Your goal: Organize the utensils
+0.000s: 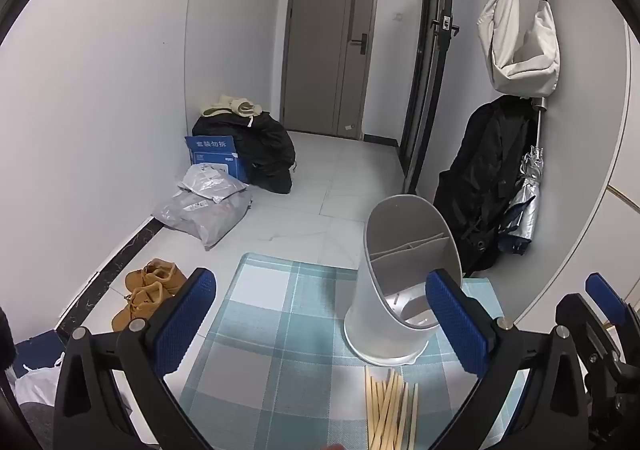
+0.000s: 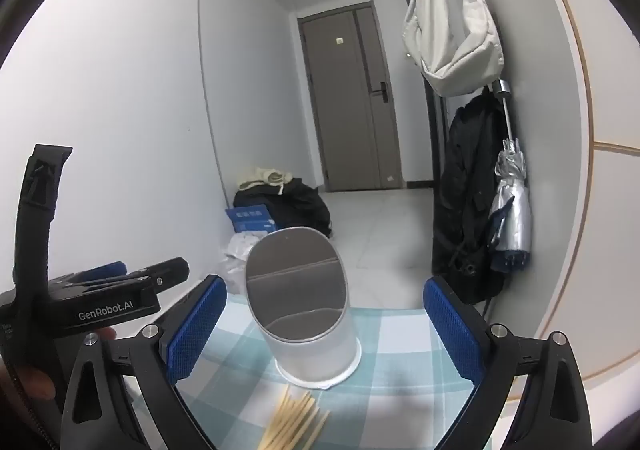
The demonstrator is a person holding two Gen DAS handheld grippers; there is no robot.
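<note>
Nearest the lens, the left gripper (image 1: 320,326) is seen with its blue fingers (image 1: 182,324) spread wide and nothing between them; the right gripper (image 2: 324,330) is likewise released and empty. Just below the fingers, a bundle of wooden chopsticks (image 1: 390,410) is laid on the checked desk (image 1: 260,314), long axes running away from the camera toward the holder. Directly beyond them, a white divided utensil holder (image 1: 394,290) is stood upright. The bundle is judged slightly nearer the right gripper.
</note>
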